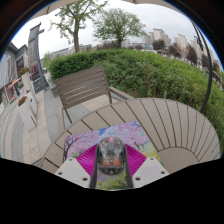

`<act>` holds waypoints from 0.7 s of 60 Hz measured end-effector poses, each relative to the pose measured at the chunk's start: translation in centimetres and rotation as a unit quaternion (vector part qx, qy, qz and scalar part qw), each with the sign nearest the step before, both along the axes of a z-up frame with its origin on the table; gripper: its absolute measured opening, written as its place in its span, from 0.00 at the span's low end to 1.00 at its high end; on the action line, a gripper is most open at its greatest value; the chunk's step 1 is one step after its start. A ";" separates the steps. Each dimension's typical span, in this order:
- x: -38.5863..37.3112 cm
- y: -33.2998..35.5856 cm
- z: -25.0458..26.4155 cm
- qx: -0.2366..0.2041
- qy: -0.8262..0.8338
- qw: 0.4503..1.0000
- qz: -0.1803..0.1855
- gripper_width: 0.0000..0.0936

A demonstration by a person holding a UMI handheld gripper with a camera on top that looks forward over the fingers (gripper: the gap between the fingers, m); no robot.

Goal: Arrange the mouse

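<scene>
A dark grey computer mouse (111,158) sits between my gripper's (111,166) two fingers. The magenta pads (88,160) press on its left and right sides, so the gripper is shut on it. Under and just beyond the mouse lies a mouse mat (104,136) with a pastel floral print, on a round table of pale wooden slats (175,125). I cannot tell whether the mouse rests on the mat or is held just above it.
A slatted wooden bench (82,88) stands just beyond the table's far edge. A green hedge (150,68) runs behind it. A paved walkway (25,125) with posters lies to the left. Bare slats show to the right of the mat.
</scene>
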State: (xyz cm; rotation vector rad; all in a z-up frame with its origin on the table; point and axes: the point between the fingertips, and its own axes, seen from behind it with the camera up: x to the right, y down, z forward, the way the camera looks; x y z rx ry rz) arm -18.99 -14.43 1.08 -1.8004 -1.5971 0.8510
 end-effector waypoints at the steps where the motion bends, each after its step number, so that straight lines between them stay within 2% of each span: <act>1: 0.1 -0.1 -0.9 0.002 -0.007 1.000 -0.004 0.45; 4: 0.6 -0.4 -3.1 0.004 -0.021 1.000 -0.010 0.48; 8: 0.2 -0.3 -2.7 0.034 0.000 0.999 -0.007 0.53; 10: 0.8 0.0 -2.9 0.047 -0.013 0.999 -0.006 0.64; 13: 1.4 0.1 -2.4 0.053 -0.020 0.998 -0.010 0.93; 15: 1.9 0.5 -1.6 0.055 -0.018 0.998 -0.014 0.88; 21: 4.0 1.8 1.7 0.052 -0.015 0.998 -0.031 0.91; 42: 13.3 5.6 12.0 0.063 -0.017 0.998 -0.018 0.91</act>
